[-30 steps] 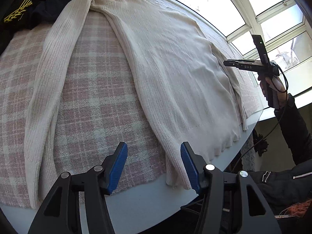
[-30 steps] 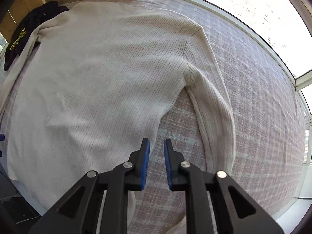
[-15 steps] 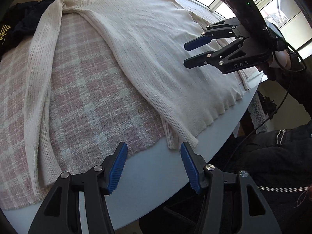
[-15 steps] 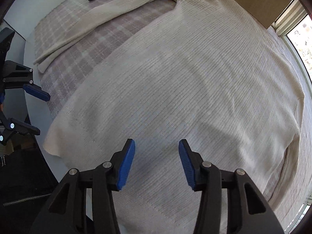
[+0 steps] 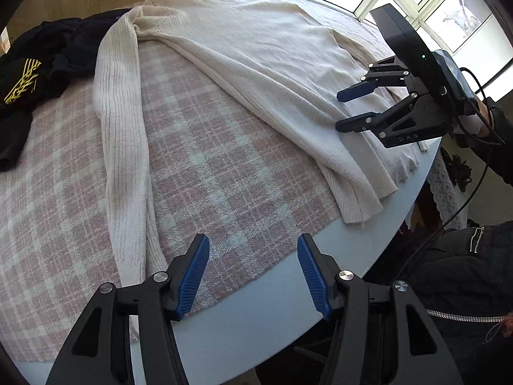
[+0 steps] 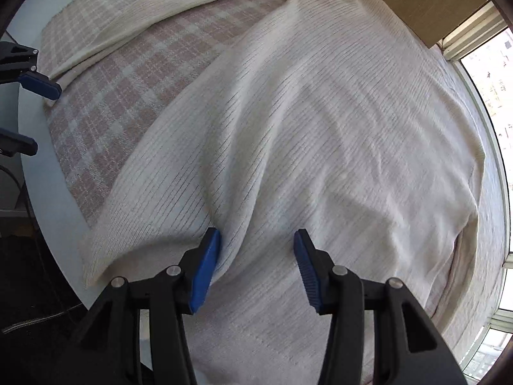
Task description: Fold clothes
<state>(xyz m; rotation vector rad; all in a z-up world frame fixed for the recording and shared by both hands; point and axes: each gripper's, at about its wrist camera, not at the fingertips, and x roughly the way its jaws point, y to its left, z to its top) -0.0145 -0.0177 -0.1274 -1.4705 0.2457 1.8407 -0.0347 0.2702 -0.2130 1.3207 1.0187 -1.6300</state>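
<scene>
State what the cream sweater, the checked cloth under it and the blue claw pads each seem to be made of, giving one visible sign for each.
Sweater: a soft ribbed knit, perhaps wool or cotton; fine parallel ribs, matte, creasing into folds.
Checked cloth: a woven, slightly fuzzy fabric; pink and white plaid with a nubby surface.
Pads: probably rubber or plastic; solid blue with moulded grooves and a dull sheen.

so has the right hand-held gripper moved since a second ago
Yes. In the left wrist view the right hand-held gripper has come in from the window side, over the sweater hem.
</scene>
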